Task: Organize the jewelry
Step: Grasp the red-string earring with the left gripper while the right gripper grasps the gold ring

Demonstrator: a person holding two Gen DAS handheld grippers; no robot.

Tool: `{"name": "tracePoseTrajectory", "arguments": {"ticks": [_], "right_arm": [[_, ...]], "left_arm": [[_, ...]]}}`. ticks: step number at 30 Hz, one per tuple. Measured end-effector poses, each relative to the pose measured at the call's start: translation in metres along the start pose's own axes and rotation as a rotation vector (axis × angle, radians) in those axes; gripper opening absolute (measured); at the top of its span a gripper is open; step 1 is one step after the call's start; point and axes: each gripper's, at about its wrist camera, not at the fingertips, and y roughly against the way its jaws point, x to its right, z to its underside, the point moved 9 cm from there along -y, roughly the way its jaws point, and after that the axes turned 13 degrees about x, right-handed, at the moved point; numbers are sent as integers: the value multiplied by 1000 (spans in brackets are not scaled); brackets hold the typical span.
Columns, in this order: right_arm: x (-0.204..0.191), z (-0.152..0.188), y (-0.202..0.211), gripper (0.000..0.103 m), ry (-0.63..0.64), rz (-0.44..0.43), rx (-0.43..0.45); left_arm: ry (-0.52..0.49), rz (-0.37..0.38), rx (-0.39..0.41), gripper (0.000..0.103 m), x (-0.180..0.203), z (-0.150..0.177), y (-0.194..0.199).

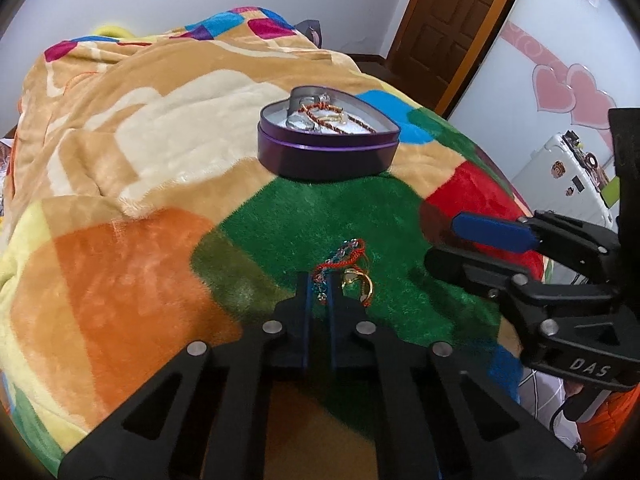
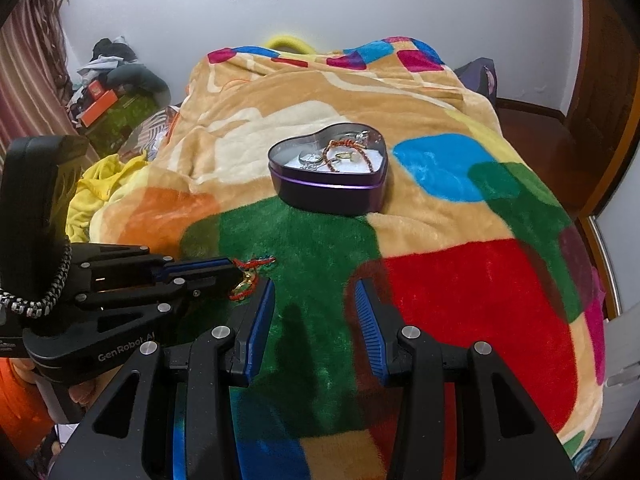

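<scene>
A small tangle of jewelry lies on the green patch of the blanket (image 1: 328, 216): a red cord bracelet (image 1: 344, 258), a silvery-blue bead chain (image 1: 321, 290) and gold rings (image 1: 358, 280). My left gripper (image 1: 320, 280) points down onto it and is shut on the bead chain, with the red cord over its tips. From the right wrist view the left gripper (image 2: 234, 270) meets the red cord (image 2: 256, 262) at its tips. My right gripper (image 2: 314, 286) hovers open and empty over the green patch, just right of the tangle. A purple heart-shaped tin (image 1: 328, 156) farther back holds a cord bracelet (image 1: 320, 110) and rings.
The colourful plush blanket (image 2: 480, 300) covers a bed, and the tin (image 2: 328, 192) sits near its middle. Clutter and a yellow cloth (image 2: 96, 188) lie off the bed's left side. A wooden door (image 1: 452, 20) and a white cabinet with pink hearts (image 1: 560, 92) stand to the right.
</scene>
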Motion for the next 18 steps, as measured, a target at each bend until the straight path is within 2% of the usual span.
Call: {"name": "tracePoseTrajectory", "arguments": {"ticks": [9,18], "right_arm": [[-20,4,-12,38,35,-42,-30],[-46,7,-33,38,104,-78,-58]], "left_arm": [[-14,-55,133,5,-11,-29,45],[17,-90,175,5,-33,-33,67]]}}
